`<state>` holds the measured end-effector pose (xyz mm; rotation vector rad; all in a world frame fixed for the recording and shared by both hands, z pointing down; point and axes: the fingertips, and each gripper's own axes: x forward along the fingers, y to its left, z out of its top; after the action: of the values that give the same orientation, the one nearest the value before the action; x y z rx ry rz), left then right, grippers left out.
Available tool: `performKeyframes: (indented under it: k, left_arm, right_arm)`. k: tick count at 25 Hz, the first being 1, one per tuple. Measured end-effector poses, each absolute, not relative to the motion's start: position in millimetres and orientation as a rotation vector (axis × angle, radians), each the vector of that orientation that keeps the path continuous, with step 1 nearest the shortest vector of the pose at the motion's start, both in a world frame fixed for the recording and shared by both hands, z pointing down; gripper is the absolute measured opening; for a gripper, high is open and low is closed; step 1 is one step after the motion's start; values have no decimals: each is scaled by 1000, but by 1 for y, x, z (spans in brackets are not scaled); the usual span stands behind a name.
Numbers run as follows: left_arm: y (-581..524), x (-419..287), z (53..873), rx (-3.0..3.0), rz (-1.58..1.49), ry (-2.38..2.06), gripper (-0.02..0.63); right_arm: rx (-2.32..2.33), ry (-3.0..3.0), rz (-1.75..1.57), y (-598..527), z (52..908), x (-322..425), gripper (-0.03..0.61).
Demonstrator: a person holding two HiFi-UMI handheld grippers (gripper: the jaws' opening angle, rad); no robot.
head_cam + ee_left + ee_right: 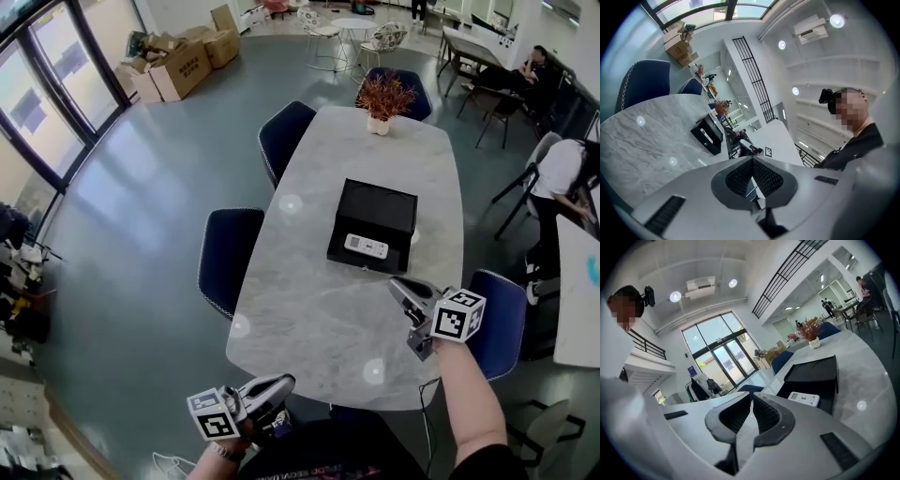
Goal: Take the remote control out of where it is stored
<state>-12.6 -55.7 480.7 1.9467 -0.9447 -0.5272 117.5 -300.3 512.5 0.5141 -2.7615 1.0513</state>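
We are seeing the white remote control (366, 246) lying untouched inside the open black box (380, 204) on the marble desk (319, 319), so we are judging the step in hand to be the approach, with nothing lifted yet. We are holding the right gripper (397, 285) just beside the box's near side, its jaws pressed together on nothing, and the left gripper (283, 382) well apart from the box, jaws likewise together and empty. As we are reading it, the next move calls for spreading the right jaws, lowering them around the remote inside the box, then clamping.
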Motion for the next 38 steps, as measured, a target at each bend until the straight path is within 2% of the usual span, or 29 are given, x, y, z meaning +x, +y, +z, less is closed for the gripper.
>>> performKeyframes:
  k: [5,9,18,38]
  left_arm:
    - [-57,-13,488,1894,-562,-1022,5]
    - [-52,-19,494,1855,-583,-1082,5]
    - [-46,-23,501,1776,-632,-1184,5]
    - [-47,-13,516,1680,-670,-1232,6]
  right_arm:
    - [505,-2550,738,-375,554,111,12]
    - [415,-2374,578,-414,594,96,71]
    - [234,-2021,299,-450,668,86,109]
    - [74,-1859,257,-465,704,65,138]
